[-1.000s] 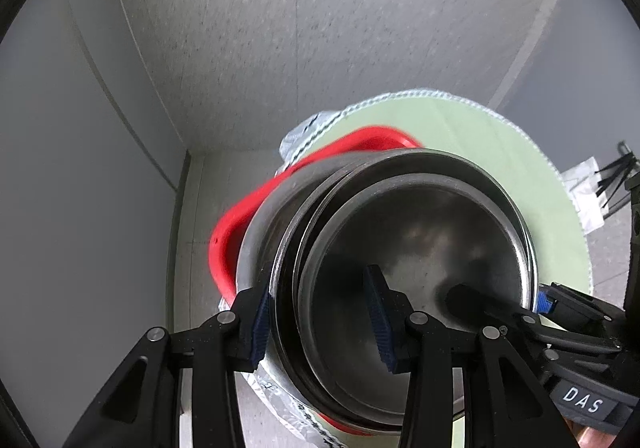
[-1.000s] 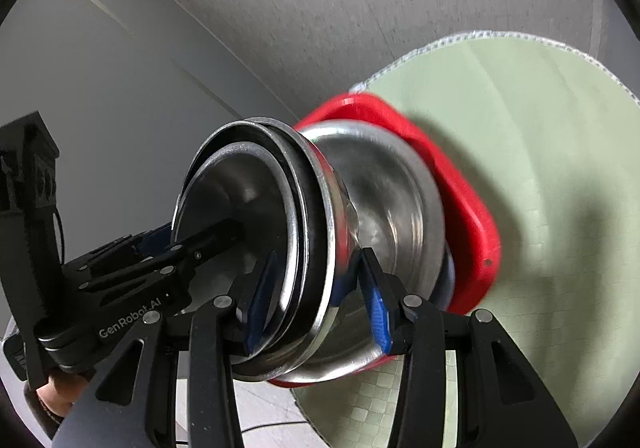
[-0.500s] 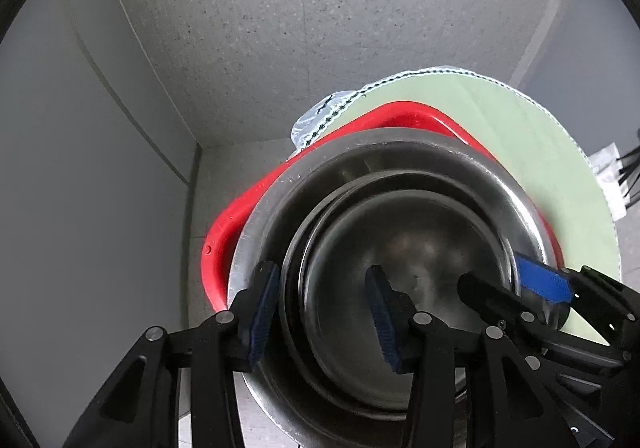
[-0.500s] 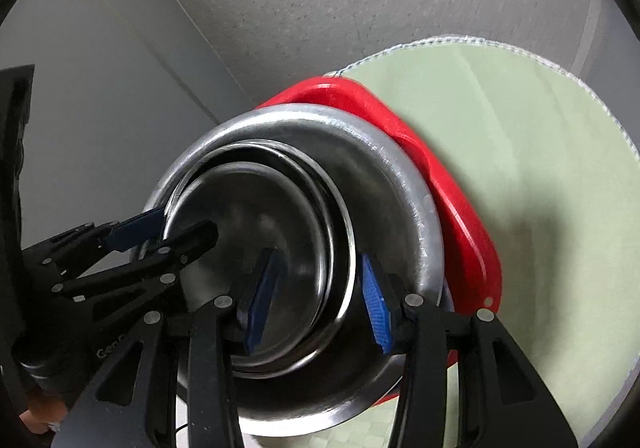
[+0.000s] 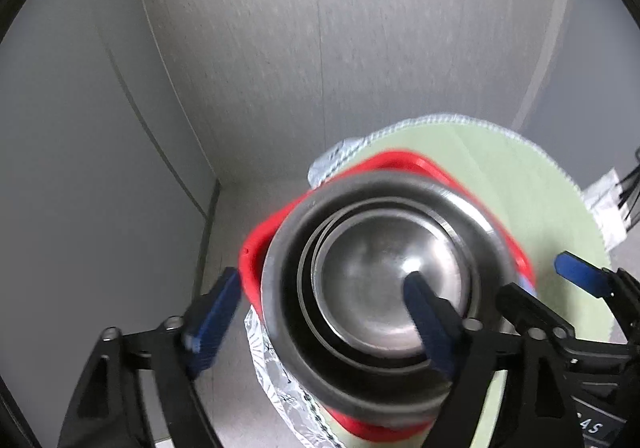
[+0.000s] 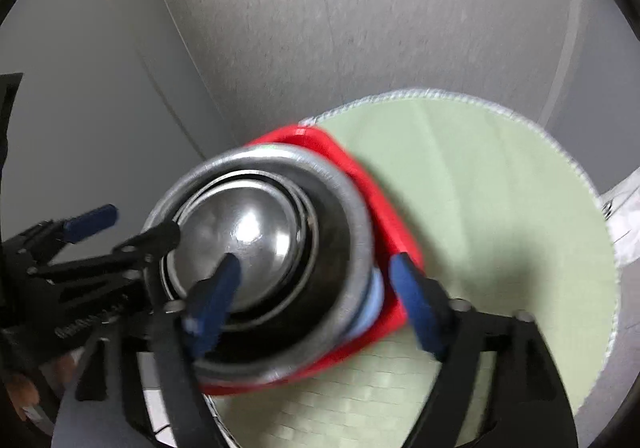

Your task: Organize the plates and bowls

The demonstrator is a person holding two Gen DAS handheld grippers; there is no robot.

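Both released since one second ago, left gripper (image 5: 320, 318) and right gripper (image 6: 316, 298) spread wide astride nested steel bowls (image 5: 384, 272) resting in red square plastic tray (image 5: 400, 163) on round green mat (image 6: 480, 183).

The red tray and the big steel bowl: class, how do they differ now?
The red tray is bright plastic with corners; the big steel bowl is grey, shiny metal and round. The tray lies underneath; the bowl sits on it, holding smaller steel dishes. Both rest over the green mat.
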